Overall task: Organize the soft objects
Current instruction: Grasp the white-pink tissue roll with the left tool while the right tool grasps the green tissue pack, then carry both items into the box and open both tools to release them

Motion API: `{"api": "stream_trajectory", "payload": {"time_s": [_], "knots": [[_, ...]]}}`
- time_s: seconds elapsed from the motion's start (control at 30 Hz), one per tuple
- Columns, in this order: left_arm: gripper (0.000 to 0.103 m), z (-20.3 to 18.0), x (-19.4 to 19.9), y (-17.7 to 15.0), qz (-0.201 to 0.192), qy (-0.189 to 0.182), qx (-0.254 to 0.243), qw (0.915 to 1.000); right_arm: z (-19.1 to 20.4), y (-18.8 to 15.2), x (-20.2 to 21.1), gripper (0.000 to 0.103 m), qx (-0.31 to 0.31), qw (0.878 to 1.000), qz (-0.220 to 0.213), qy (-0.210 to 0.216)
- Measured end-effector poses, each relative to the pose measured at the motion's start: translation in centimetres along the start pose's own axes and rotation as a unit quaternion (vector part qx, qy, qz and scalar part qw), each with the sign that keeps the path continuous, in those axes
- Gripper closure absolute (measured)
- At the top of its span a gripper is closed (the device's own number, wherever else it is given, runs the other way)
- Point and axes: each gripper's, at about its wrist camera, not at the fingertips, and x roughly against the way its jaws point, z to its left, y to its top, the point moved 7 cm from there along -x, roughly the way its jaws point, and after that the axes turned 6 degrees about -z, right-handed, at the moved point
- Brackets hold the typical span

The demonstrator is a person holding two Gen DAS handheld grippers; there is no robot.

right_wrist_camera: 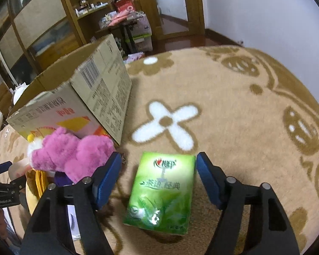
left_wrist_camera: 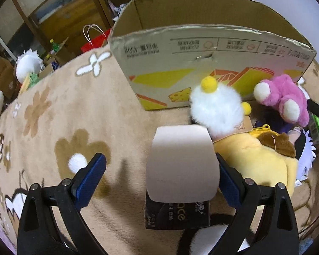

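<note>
Only beneath right gripper [right_wrist_camera: 157, 178]: green tissue pack [right_wrist_camera: 161, 193]

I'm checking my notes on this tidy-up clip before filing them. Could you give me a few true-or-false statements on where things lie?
1. The green tissue pack lies between the right tongs' open fingers. True.
2. The cardboard box lies flattened. False: it stands open-topped on the blanket.
3. The pink plush sits inside the box. False: it lies outside, against the box's front.
4. The left tongs straddle a pale roll. True.
</note>
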Motion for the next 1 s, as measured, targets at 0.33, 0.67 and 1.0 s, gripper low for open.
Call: {"api": "stream_trajectory", "payload": {"time_s": [0.33, 0.67, 1.0], "knots": [[0.031, -0.1, -0.2, -0.2, 0.013, -0.045, 0.026, 0.9986, 0.3, -1.1, -0.7, 0.045, 0.020, 1.000, 0.022, -0.005], [0.056, -1.0, 0.8, -0.5, 0.003, -0.064, 0.024, 0.9976, 0.9, -1.1, -1.0, 0.047, 0.051, 0.998, 0.021, -0.008], [0.056, -0.9, 3.7, -0.7, -0.030, -0.034, 0.025, 0.9986, 2.7, -0.3, 1.8, 0.047, 0.069, 0.997, -0.021, 0.016]]}}
